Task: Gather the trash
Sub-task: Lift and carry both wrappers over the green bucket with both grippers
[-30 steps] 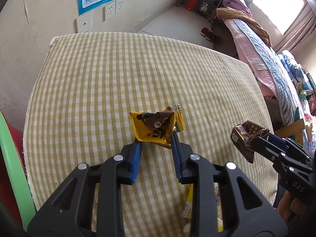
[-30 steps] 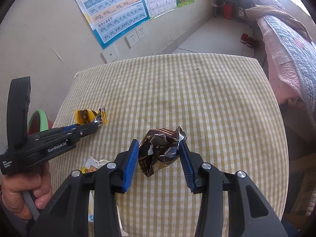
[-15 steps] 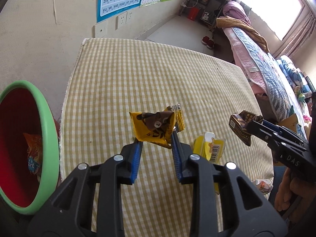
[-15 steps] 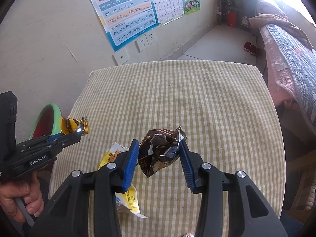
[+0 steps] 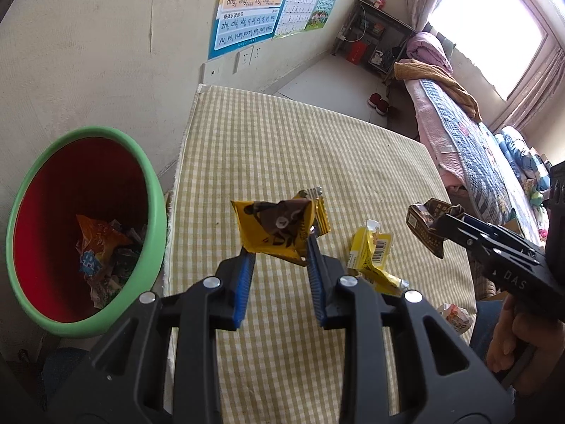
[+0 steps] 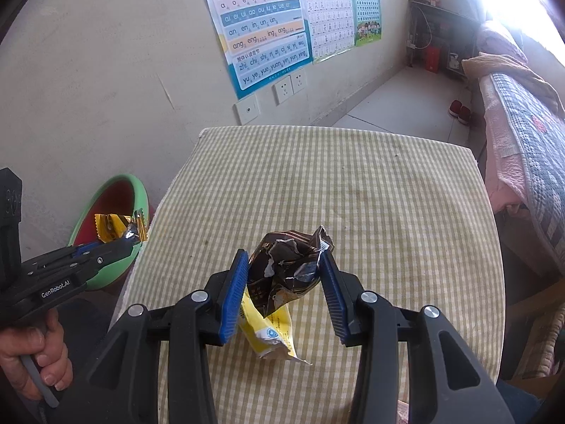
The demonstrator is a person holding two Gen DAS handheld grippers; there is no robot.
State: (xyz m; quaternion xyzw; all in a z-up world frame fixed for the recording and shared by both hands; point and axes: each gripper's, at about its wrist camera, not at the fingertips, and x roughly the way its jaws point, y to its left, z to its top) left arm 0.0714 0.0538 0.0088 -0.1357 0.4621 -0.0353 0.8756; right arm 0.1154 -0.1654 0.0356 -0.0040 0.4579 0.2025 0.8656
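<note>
The left gripper [image 5: 279, 247] is clamping a yellow bear-print wrapper [image 5: 273, 228] between its blue pads, holding it in the air near the table's left edge, beside the green-rimmed bin [image 5: 155, 212]. The right gripper [image 6: 284, 270] is pinching a crumpled brown wrapper [image 6: 287, 270] above the front part of the checked tablecloth [image 6: 353, 183]. A yellow packet [image 6: 272, 335] is lying on the cloth just below it, near the table's front edge. The bin, red inside, is standing on the floor against the table's left side, with other wrappers [image 5: 102, 254] heaped at its bottom. A phonics poster [image 6: 257, 31] is hanging on the wall beyond the far edge.
</note>
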